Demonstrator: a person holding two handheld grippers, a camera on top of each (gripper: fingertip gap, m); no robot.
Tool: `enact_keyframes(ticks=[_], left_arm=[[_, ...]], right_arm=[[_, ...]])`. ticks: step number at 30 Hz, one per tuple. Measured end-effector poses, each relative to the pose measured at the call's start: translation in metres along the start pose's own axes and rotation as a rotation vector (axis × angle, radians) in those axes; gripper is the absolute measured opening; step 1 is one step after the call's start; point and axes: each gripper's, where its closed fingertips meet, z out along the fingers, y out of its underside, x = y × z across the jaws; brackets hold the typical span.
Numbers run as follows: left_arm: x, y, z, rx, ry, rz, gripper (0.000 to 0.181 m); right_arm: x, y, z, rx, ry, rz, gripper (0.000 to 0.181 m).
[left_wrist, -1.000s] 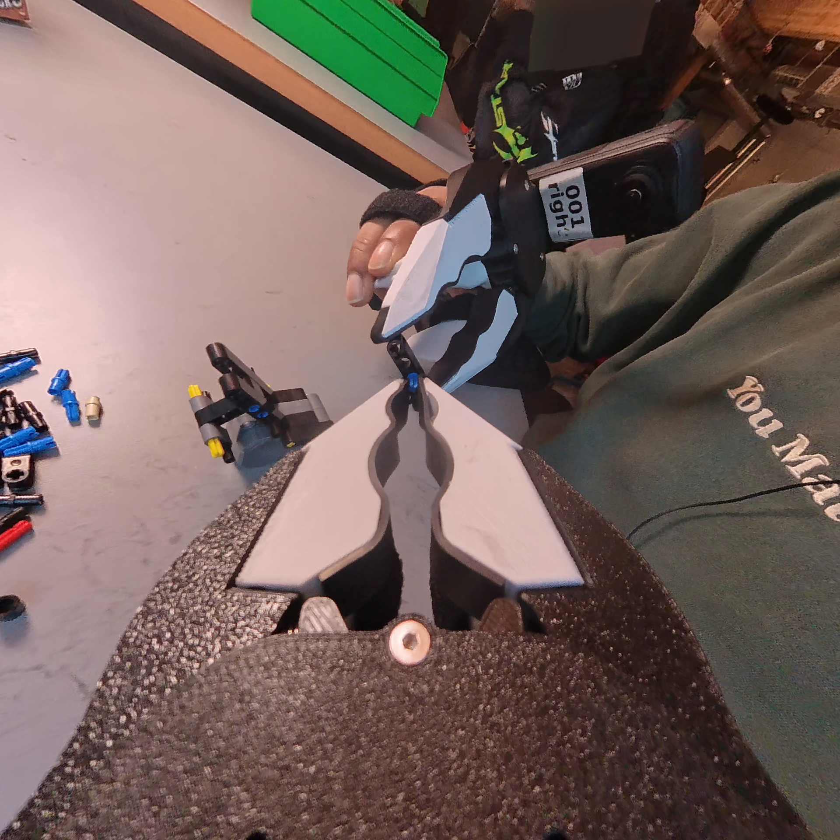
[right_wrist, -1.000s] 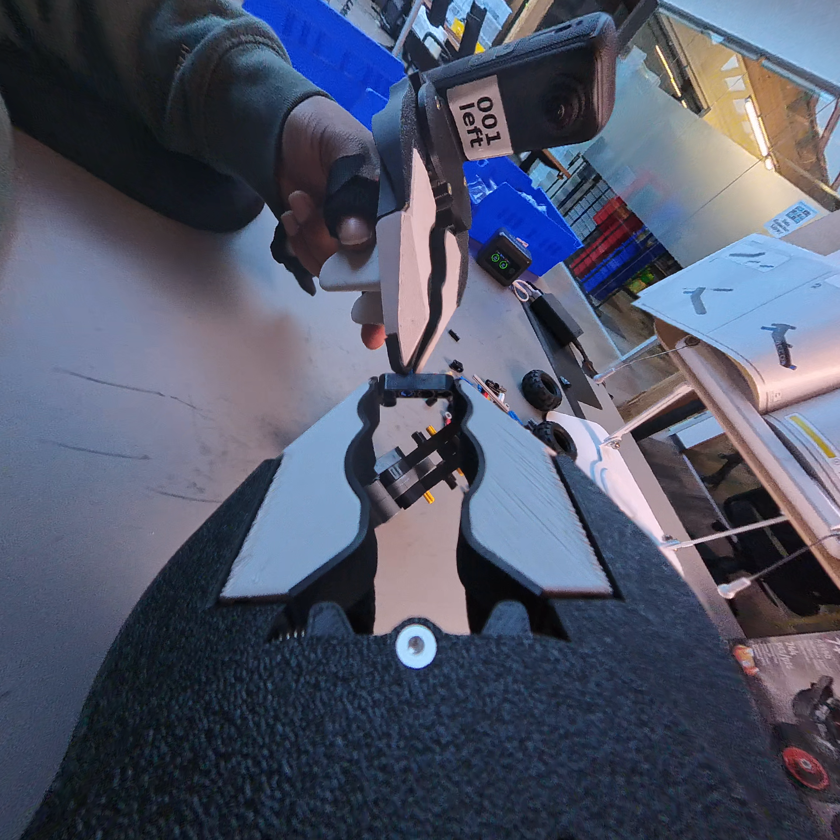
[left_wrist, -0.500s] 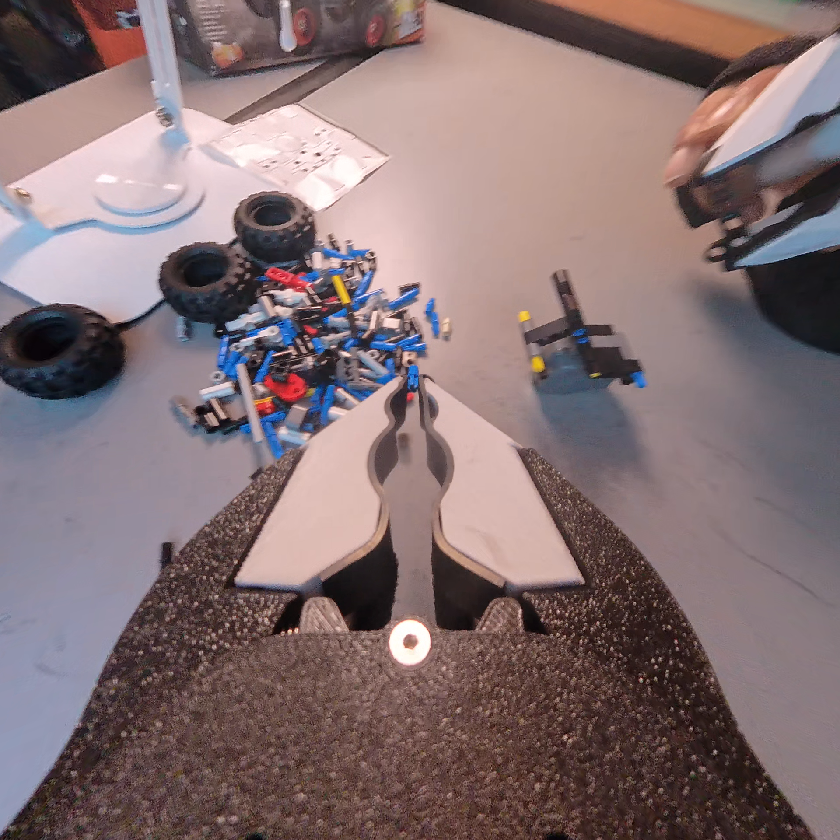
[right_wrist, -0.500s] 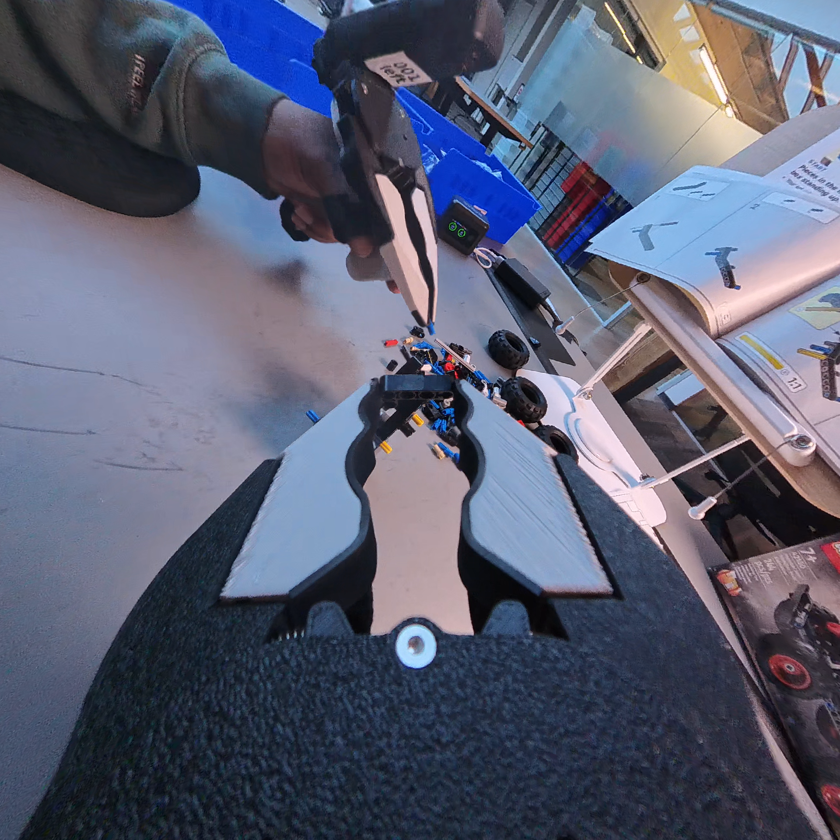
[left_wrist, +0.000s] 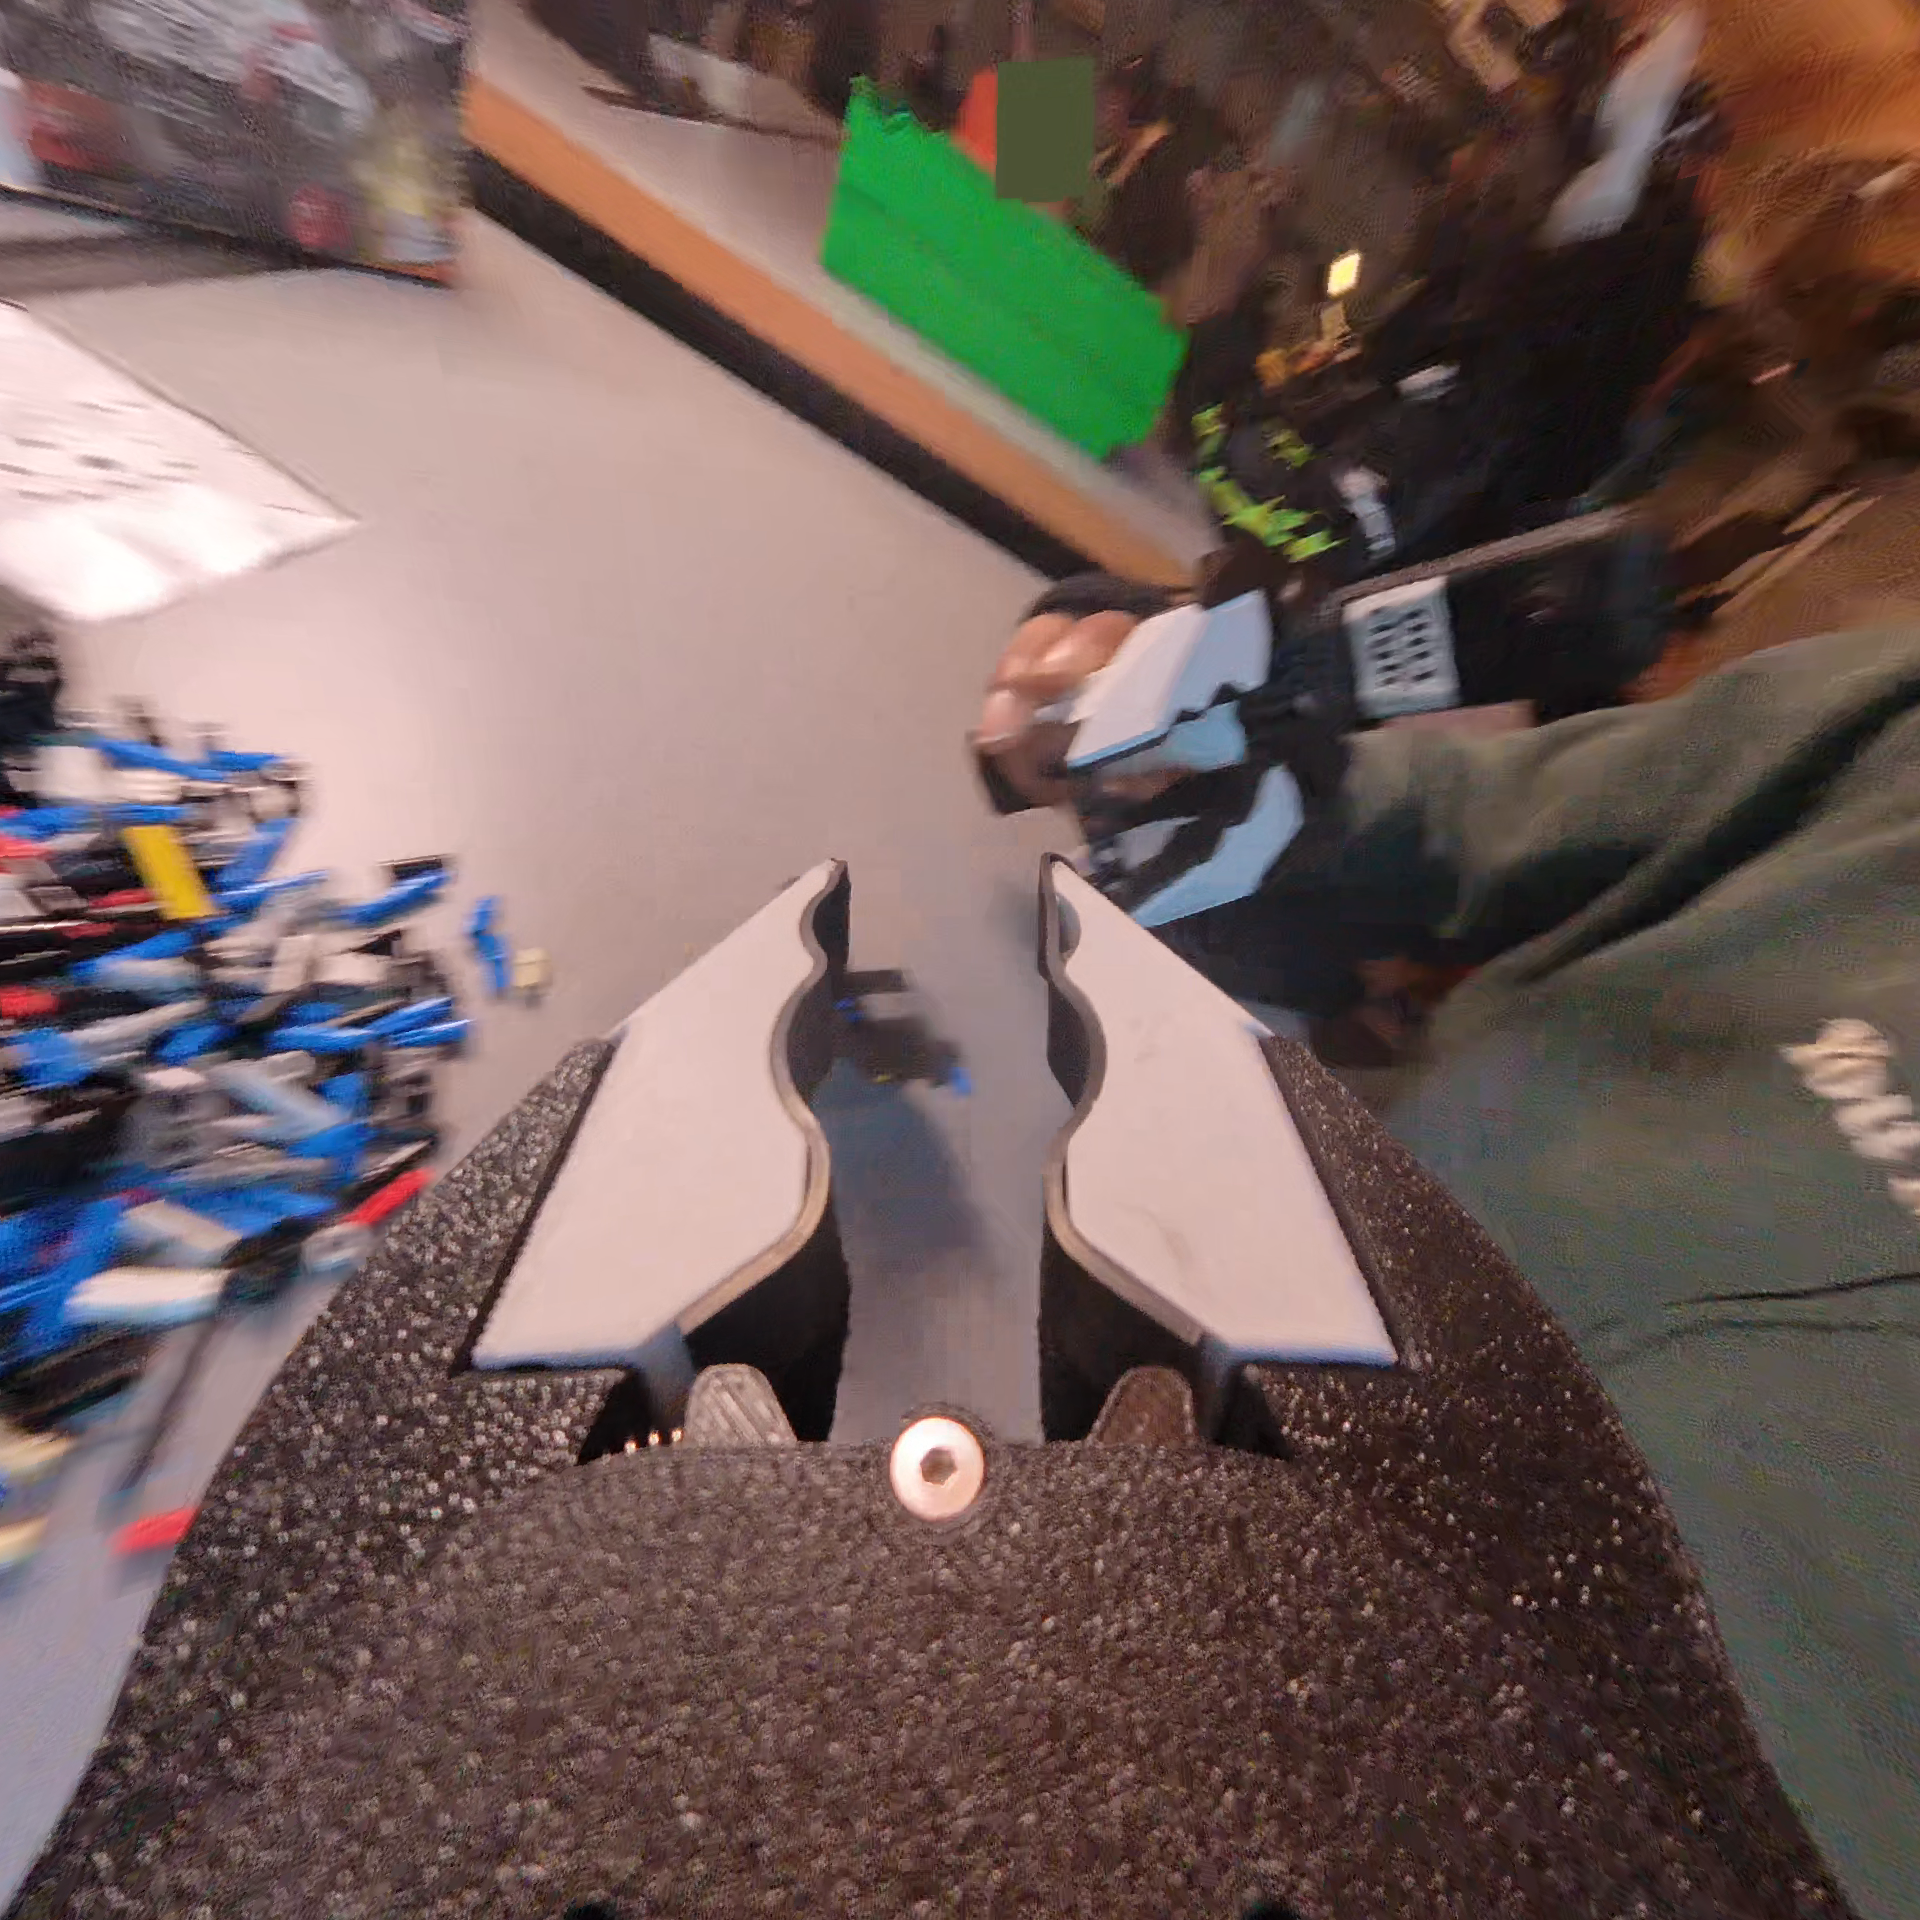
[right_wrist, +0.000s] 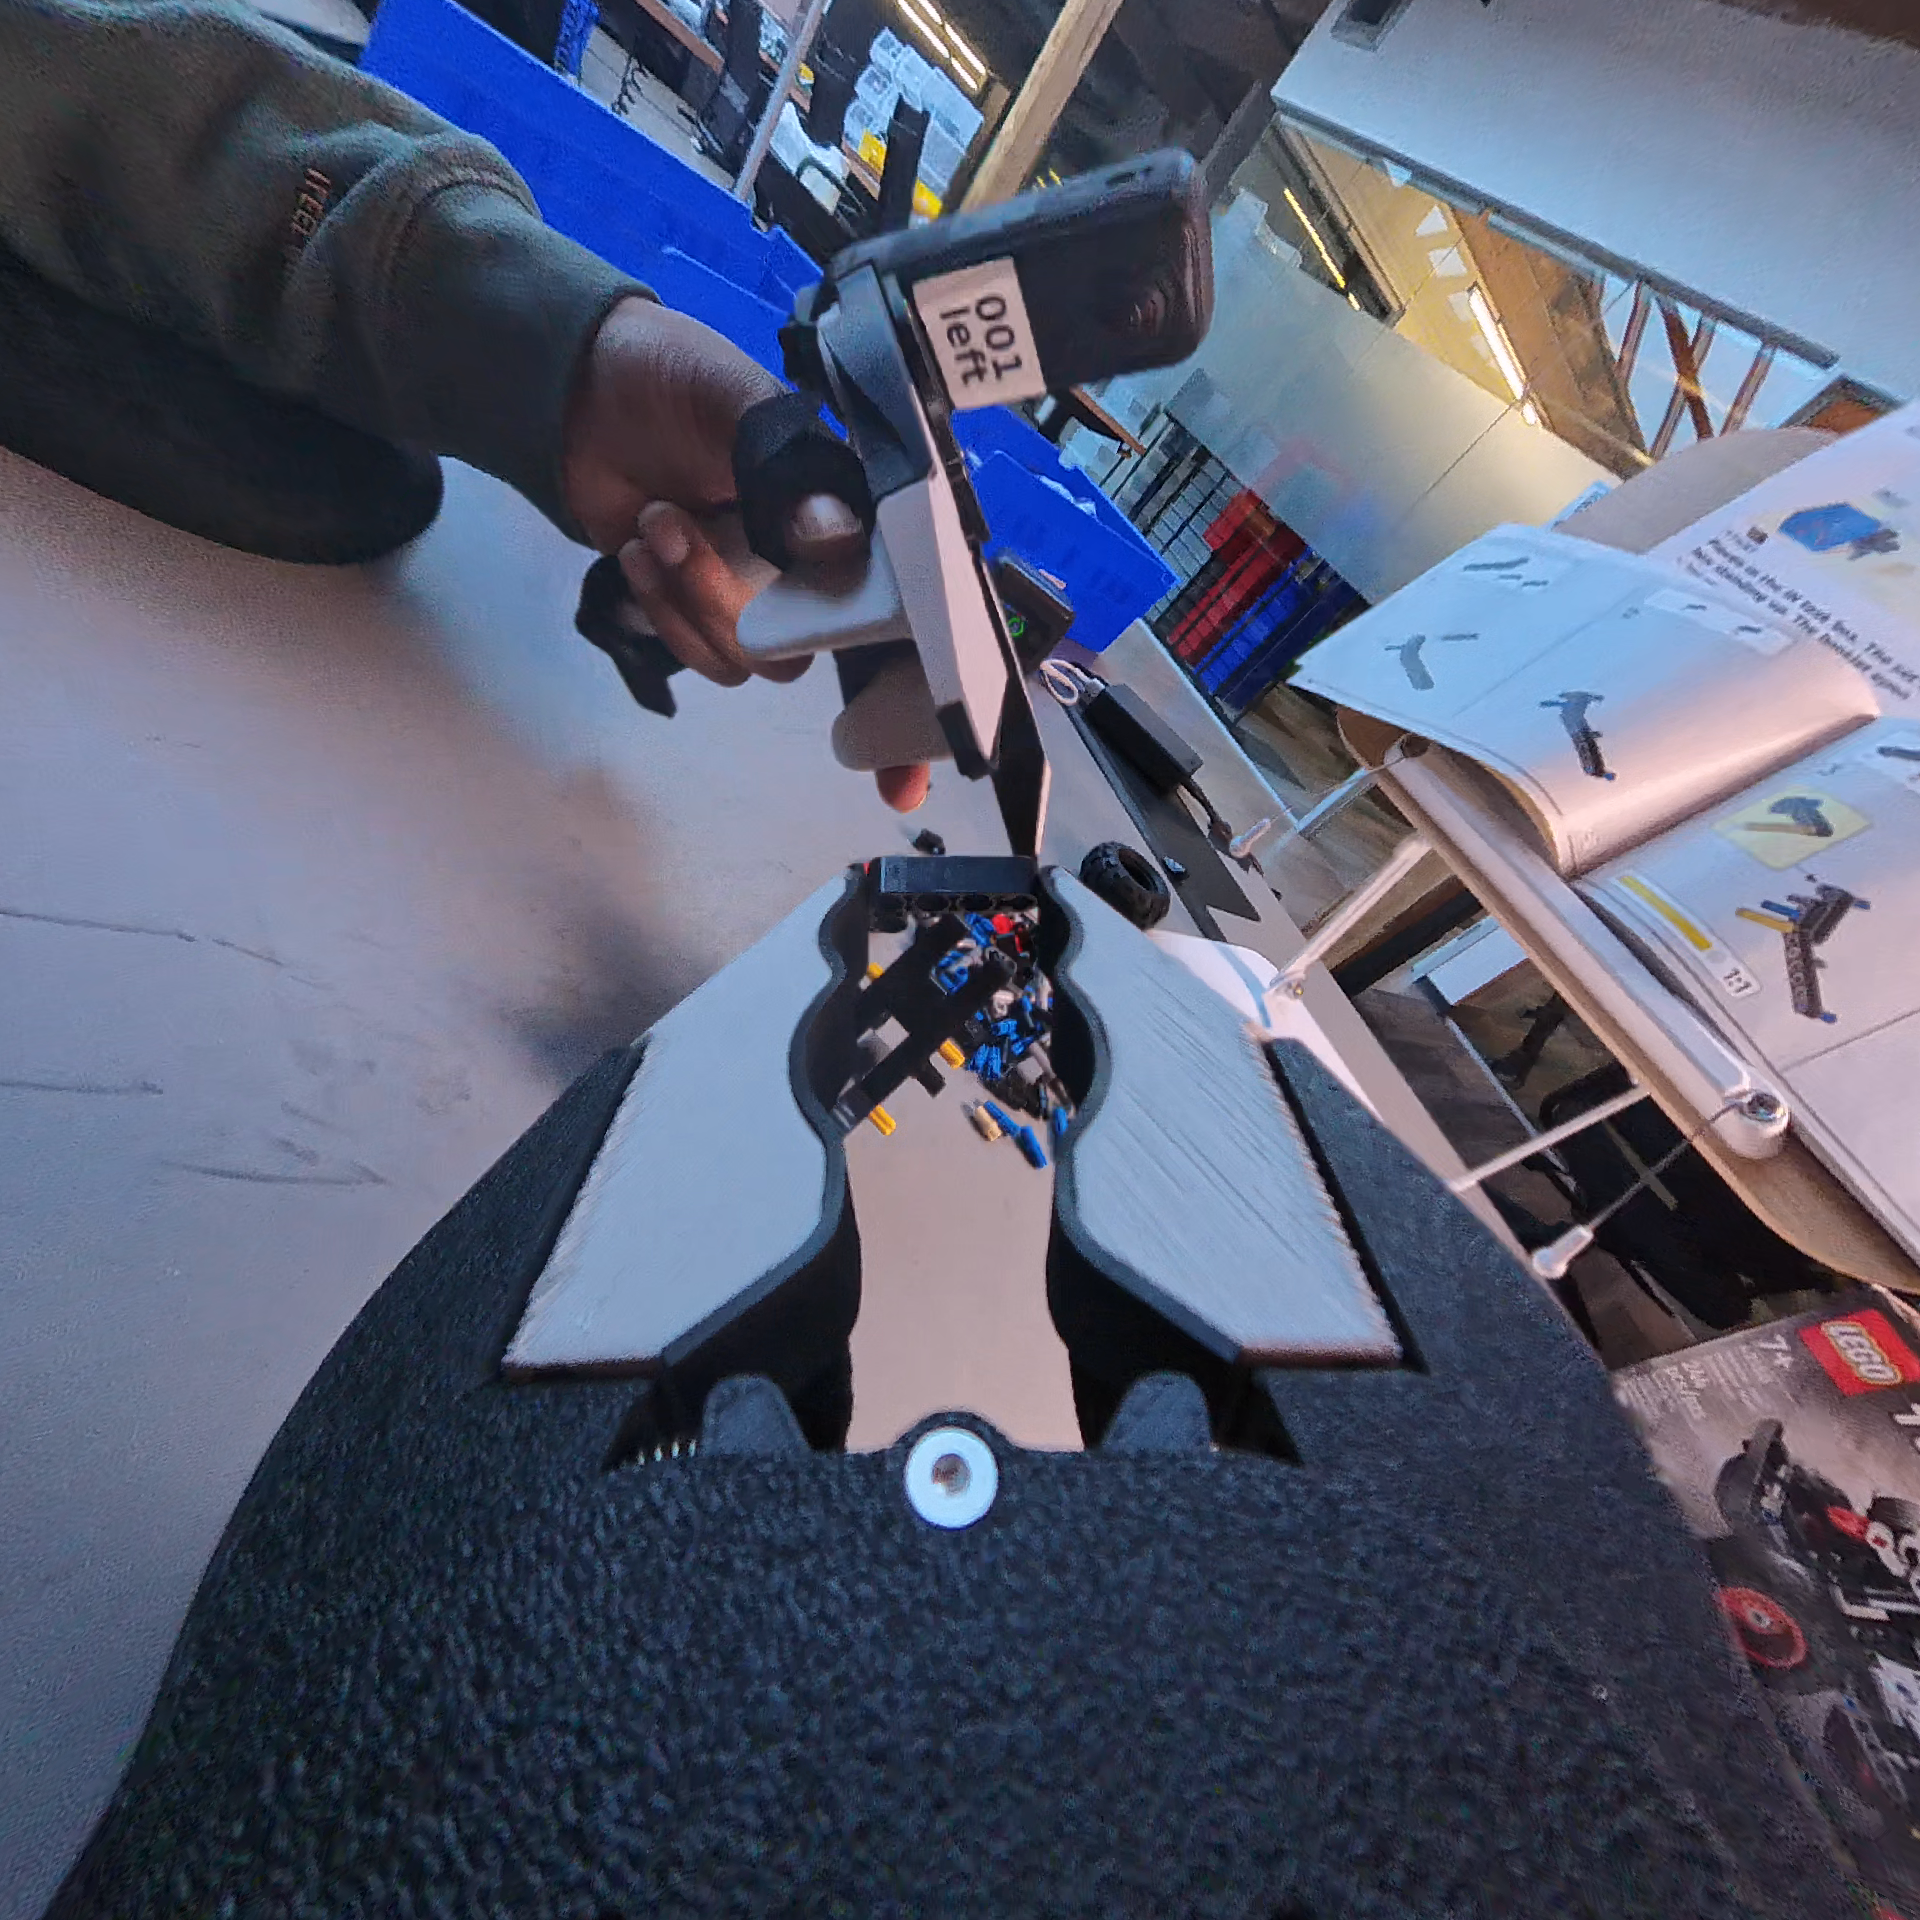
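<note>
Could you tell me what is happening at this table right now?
A person holds a claw in each hand over a grey table. The right claw is shut on a short black beam. The left claw is open and empty, above a small black assembly lying on the table. A pile of small blue, black and red parts lies to its left, and an open instruction booklet stands nearby. The left view is blurred.

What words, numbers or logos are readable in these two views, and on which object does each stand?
I do not quote writing; these things bear it.
White sticker on the black camera: legible print.
Open instruction booklet: small print, partly blurred.
Toy box, lower right: red logo, numbers.
Green sweatshirt: white embroidery, blurred.
Second camera's sticker: blurred.
</note>
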Motion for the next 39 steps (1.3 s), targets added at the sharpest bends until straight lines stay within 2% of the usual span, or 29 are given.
enact_keyframes(ticks=[2, 5, 6, 8, 9, 10, 12, 14, 16, 19, 22, 24, 26, 27, 29, 31, 33, 35, 36, 38, 39], left_arm=[[0.029, 0.003, 0.011, -0.005, 0.139, -0.068, 0.035], [0.040, 0.012, 0.022, -0.059, 0.138, -0.035, 0.008], [0.041, 0.012, 0.021, -0.066, 0.127, -0.017, 0.008], [0.042, 0.012, 0.014, -0.105, 0.076, 0.048, 0.006], [0.038, 0.010, 0.006, -0.124, 0.000, 0.112, 0.006], [0.028, 0.006, -0.008, -0.151, -0.121, 0.200, 0.006], [0.004, -0.007, -0.055, -0.207, -0.433, 0.376, 0.006], [-0.014, -0.029, -0.124, -0.195, -0.784, 0.468, 0.006], [-0.027, -0.033, -0.203, -0.221, -1.109, 0.454, 0.006], [-0.042, -0.009, -0.317, -0.291, -1.492, 0.304, 0.007], [-0.056, 0.037, -0.381, -0.355, -1.612, 0.102, 0.007], [-0.063, 0.057, -0.400, -0.366, -1.629, 0.022, 0.008], [-0.064, 0.061, -0.411, -0.348, -1.670, -0.002, 0.025], [-0.061, 0.054, -0.413, -0.326, -1.703, 0.029, 0.031], [-0.051, 0.027, -0.397, -0.260, -1.711, 0.166, 0.033], [-0.041, -0.003, -0.349, -0.195, -1.587, 0.319, 0.033], [-0.029, -0.016, -0.260, -0.117, -1.234, 0.373, 0.031], [-0.004, -0.007, -0.161, -0.093, -0.796, 0.339, 0.031], [0.007, 0.002, -0.122, -0.099, -0.625, 0.299, 0.031], [0.020, 0.028, -0.063, -0.145, -0.355, 0.142, 0.032], [0.021, 0.040, -0.042, -0.166, -0.267, 0.050, 0.033]], right_arm=[[-0.004, -0.008, 0.002, 0.018, 0.007, -0.040, 0.031], [-0.010, -0.010, 0.006, 0.004, 0.014, -0.101, 0.031], [-0.010, -0.012, 0.006, 0.011, 0.027, -0.124, 0.031], [-0.011, -0.014, 0.008, 0.009, 0.040, -0.143, 0.031], [-0.009, -0.013, 0.007, -0.005, 0.044, -0.152, 0.026], [-0.007, -0.010, 0.006, -0.017, 0.035, -0.136, 0.029], [-0.003, 0.003, 0.002, -0.065, -0.018, -0.032, 0.038], [-0.008, 0.020, -0.003, -0.128, -0.111, 0.063, 0.041], [-0.019, 0.033, -0.006, -0.172, -0.194, 0.100, 0.040], [-0.036, 0.048, -0.003, -0.244, -0.265, 0.068, 0.040], [-0.043, 0.055, 0.002, -0.274, -0.293, 0.047, 0.041], [-0.043, 0.057, 0.004, -0.280, -0.297, 0.051, 0.040], [-0.040, 0.058, 0.005, -0.283, -0.294, 0.068, 0.040], [-0.040, 0.059, 0.004, -0.283, -0.297, 0.079, 0.040], [-0.039, 0.061, 0.004, -0.288, -0.301, 0.097, 0.040], [-0.038, 0.064, 0.004, -0.292, -0.300, 0.099, 0.039], [-0.038, 0.066, 0.005, -0.299, -0.296, 0.089, 0.036], [-0.040, 0.068, 0.005, -0.308, -0.293, 0.069, 0.032], [-0.041, 0.068, 0.005, -0.310, -0.290, 0.059, 0.030], [-0.042, 0.067, 0.006, -0.317, -0.271, 0.039, 0.029], [-0.042, 0.067, 0.006, -0.325, -0.260, 0.024, 0.029]])
